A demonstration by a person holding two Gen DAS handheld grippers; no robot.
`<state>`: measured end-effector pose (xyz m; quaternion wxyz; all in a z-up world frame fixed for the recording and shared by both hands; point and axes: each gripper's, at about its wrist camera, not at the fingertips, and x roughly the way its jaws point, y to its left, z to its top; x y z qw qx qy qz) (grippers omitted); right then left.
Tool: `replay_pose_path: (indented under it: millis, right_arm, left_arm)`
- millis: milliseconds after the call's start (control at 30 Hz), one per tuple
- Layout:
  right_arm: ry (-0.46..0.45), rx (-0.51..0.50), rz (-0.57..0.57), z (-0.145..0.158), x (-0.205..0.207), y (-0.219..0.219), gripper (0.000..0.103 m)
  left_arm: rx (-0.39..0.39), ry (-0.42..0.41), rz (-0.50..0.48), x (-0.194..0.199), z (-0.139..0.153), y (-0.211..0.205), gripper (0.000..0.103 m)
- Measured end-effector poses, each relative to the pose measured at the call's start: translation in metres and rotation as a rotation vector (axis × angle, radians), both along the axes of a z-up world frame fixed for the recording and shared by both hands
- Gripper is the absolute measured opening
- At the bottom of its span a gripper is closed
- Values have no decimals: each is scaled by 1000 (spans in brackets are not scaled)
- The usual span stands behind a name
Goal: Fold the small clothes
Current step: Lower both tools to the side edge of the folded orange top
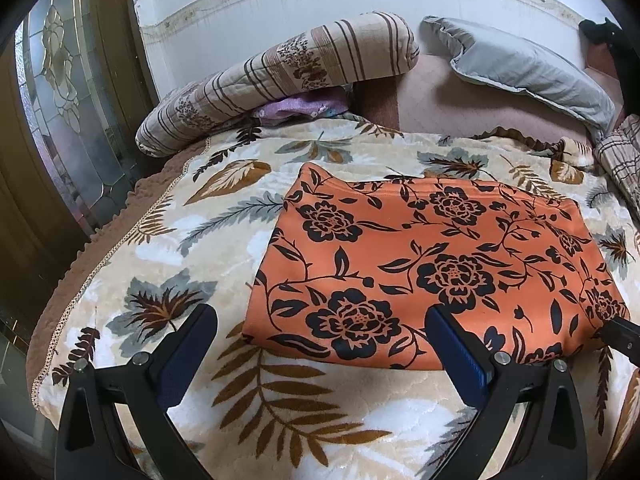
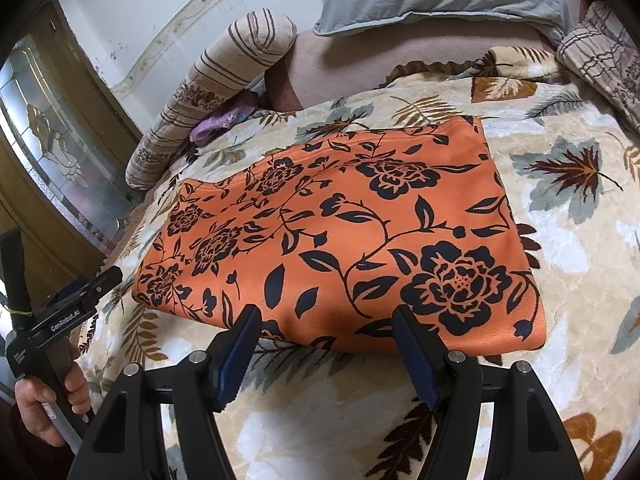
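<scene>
Folded garment (image 1: 432,268) on blanket (image 1: 200,216), pillows (image 1: 520,60) behind

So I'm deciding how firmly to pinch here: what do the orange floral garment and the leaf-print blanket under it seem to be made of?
The orange floral garment looks like a smooth, matte knit, perhaps fleece-backed: it lies flat with soft, thick, rounded folded edges and no sheen. The leaf-print blanket looks like plush synthetic fleece: fuzzy pile with embossed ripples and a faint gloss in the pale areas. Both are guesses from looks alone.
</scene>
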<state>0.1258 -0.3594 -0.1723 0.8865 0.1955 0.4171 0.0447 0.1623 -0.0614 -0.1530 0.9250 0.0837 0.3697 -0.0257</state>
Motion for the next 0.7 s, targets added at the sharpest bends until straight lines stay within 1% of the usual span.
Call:
replay_pose_path:
  millis: [133,267,333,500,700]
  right_arm:
    - [3,8,2,-1,1,1,71]
    - [12,53,1,-4,1,-3,71]
    - [20,68,-7,-6,-1,-7,71]
    - [33,65,-19,-11,-7,-16,71]
    - [50,111,-45,-17,-9,-24,71]
  left_arm:
    - [-1,5,1,3,-3,1,103]
    - [3,19,4,10,-9,2,103]
    - [3,26,8,13,-13,1,103]
    - [3,41,3,22,-24,-3,103]
    - [-5,58,-5,31,-35,-6,103]
